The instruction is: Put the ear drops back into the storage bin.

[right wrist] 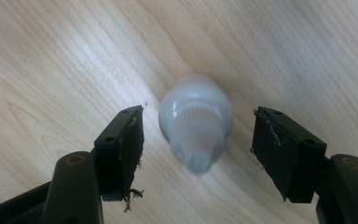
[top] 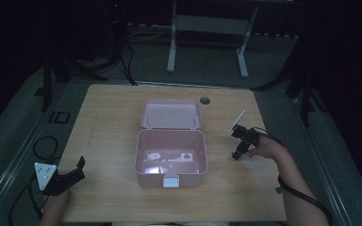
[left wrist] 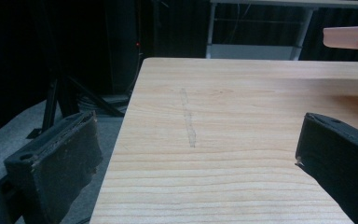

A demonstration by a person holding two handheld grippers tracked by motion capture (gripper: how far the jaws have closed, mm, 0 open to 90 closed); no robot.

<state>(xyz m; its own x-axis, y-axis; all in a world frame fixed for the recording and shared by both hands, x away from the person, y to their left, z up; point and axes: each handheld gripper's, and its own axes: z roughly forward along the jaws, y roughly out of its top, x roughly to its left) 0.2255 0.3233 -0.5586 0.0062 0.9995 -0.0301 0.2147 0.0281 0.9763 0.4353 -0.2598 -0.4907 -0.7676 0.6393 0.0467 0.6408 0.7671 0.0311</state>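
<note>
I counted one wooden table [top: 108, 141], one pink box [top: 170, 157] standing open on it, one small white bottle [right wrist: 196, 121], and two grippers: my left gripper [top: 68, 176] and my right gripper [top: 242, 143].

Wooden table [top: 108, 141] with a dark round hole [top: 204, 100]; white metal frame [top: 207, 28] beyond

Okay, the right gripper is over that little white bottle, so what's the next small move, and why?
Probably close the right gripper on the white bottle. Its jaws stand open on either side of the bottle with gaps on both sides, so nothing is gripped yet. The pink box sits open nearby, and the left gripper rests open and apart.
</note>
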